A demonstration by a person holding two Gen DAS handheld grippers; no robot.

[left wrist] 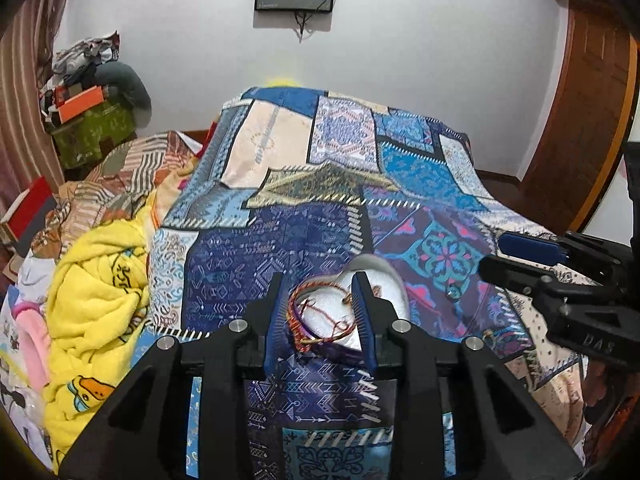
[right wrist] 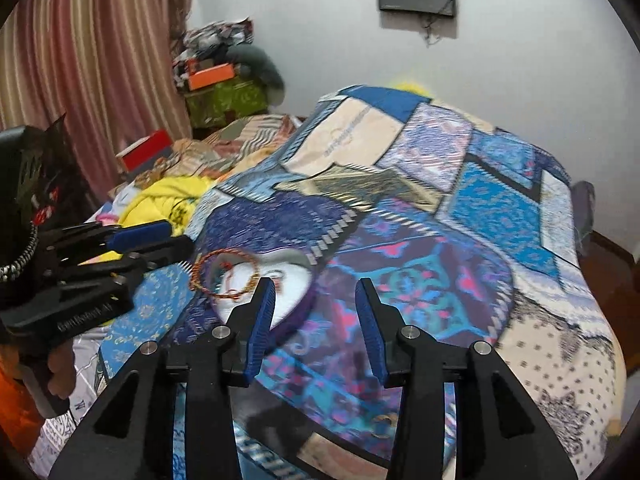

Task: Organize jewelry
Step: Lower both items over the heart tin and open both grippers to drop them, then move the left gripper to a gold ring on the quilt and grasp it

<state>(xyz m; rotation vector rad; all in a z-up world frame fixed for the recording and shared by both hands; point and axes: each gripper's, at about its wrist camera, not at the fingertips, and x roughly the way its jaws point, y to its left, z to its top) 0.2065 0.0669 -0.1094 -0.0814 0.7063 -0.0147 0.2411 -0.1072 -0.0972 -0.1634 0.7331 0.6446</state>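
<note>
A white heart-shaped dish [left wrist: 384, 280] lies on the patchwork bedspread [left wrist: 320, 184], in the near middle of the bed. Some bracelets [left wrist: 316, 312] of red and gold thread are already in it, though one loop hangs over the left rim and is not fully inside. A little to the right of the dish, two small pieces lie loose on the cloth: a round bead-like thing [left wrist: 453, 290] and a small gold ring [left wrist: 489, 336]. I cannot tell exactly what they are.

The left gripper [left wrist: 320, 312] hovers just over the dish with the jaws a little apart, and they hold nothing; the bracelets only show between them. The right gripper [right wrist: 316, 316] hangs to the right of the dish, also narrowly apart and empty.

So the task seems partly done: the bracelets are collected, but the loose pieces are probably left to pick up, and the hanging loop may need tidying.
</note>
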